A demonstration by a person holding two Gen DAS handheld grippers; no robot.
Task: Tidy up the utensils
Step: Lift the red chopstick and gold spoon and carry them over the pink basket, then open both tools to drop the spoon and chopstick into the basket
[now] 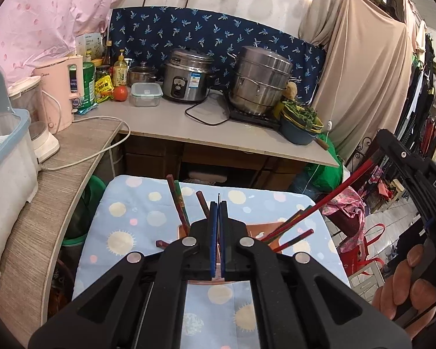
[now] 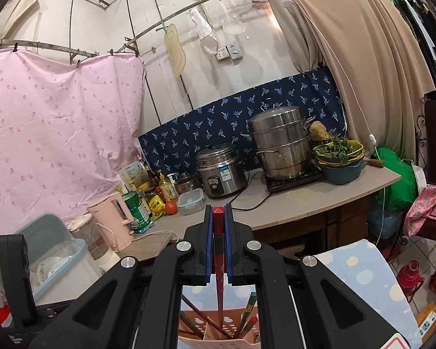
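Chopsticks are the thing being sorted here, and one red chopstick (image 2: 218,238) is clamped near its blunt upper end between the blue pads of the right gripper (image 2: 218,224), its tapered tip pointing down into the perforated pink utensil holder (image 2: 218,333) that stands on the dotted blue cloth (image 2: 360,276). Such a stick is judged to be light, stiff and smooth, so it is likely to pivot or slip if gripped at one end only; a hold nearer the thick square end, squarely across the flats, is judged to be steadiest. The left gripper (image 1: 218,203) is seen with its fingers pressed together on the thin rim of the holder (image 1: 269,228), or on very little else; exactly what is pinched cannot be told. From the left wrist view, more chopsticks (image 1: 178,203) are shown leaning out of the holder at both sides, and the held stick is seen slanting away to the right. From the right wrist view alone, the holder's compartments and the stick's tip inside them are shown.
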